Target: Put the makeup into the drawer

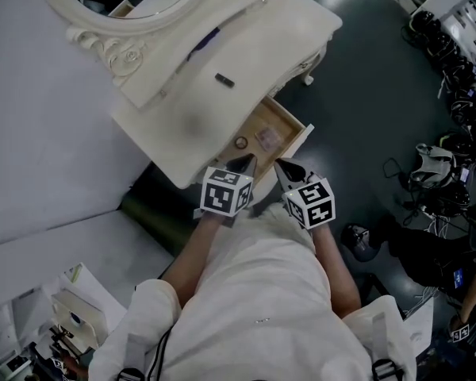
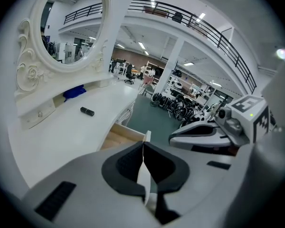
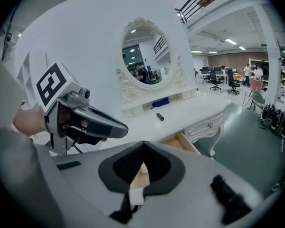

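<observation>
A small black makeup tube point(image 1: 224, 79) lies on the white dressing table point(image 1: 190, 125), with a blue item point(image 1: 202, 43) further back near the mirror. The table's wooden drawer point(image 1: 295, 125) stands pulled out; a ring-shaped thing point(image 1: 241, 142) and a clear packet point(image 1: 266, 139) lie in it. My left gripper point(image 1: 244, 164) and right gripper point(image 1: 285, 168) hover side by side just in front of the drawer, both shut and holding nothing. In the left gripper view the tube point(image 2: 87, 111) is beyond the shut jaws point(image 2: 143, 145); the right gripper view shows it point(image 3: 159, 117) too.
An oval mirror point(image 1: 119, 6) in a carved frame stands at the table's back. A dark box point(image 1: 155, 206) sits under the table. Helmets and cables point(image 1: 440, 169) crowd the dark green floor to the right. Boxes and papers point(image 1: 71, 316) lie at lower left.
</observation>
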`<state>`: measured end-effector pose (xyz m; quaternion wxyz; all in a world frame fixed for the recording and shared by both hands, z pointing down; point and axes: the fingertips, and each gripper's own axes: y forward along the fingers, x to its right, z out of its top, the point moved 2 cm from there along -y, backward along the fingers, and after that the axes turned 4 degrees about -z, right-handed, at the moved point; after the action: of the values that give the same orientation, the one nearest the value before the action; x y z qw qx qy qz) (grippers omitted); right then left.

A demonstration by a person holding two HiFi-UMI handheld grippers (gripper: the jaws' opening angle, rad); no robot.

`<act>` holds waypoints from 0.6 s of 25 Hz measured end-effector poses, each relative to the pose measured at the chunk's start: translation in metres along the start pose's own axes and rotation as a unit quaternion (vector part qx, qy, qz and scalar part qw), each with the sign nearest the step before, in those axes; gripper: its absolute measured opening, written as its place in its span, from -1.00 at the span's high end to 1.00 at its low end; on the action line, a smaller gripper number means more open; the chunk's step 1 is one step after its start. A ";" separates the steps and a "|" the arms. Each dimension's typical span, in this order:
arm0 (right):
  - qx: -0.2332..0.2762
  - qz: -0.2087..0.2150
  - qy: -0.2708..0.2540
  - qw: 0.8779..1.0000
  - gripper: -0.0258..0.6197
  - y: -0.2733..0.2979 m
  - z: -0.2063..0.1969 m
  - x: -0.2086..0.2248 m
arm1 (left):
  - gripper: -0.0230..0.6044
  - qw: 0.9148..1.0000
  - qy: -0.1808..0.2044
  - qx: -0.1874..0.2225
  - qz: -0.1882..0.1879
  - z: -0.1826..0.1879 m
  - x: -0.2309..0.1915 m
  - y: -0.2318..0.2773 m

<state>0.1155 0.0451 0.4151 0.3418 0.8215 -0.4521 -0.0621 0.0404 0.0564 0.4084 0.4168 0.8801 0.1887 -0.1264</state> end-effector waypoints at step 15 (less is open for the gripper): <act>-0.015 -0.033 0.007 0.999 0.88 0.021 0.001 -0.023 | 0.89 0.999 0.018 -0.011 -0.031 -0.003 -0.028 -0.010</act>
<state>0.0872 0.0547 0.4223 0.3551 0.8314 -0.4210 -0.0741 0.0112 0.0580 0.4140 0.4188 0.8715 0.2243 -0.1214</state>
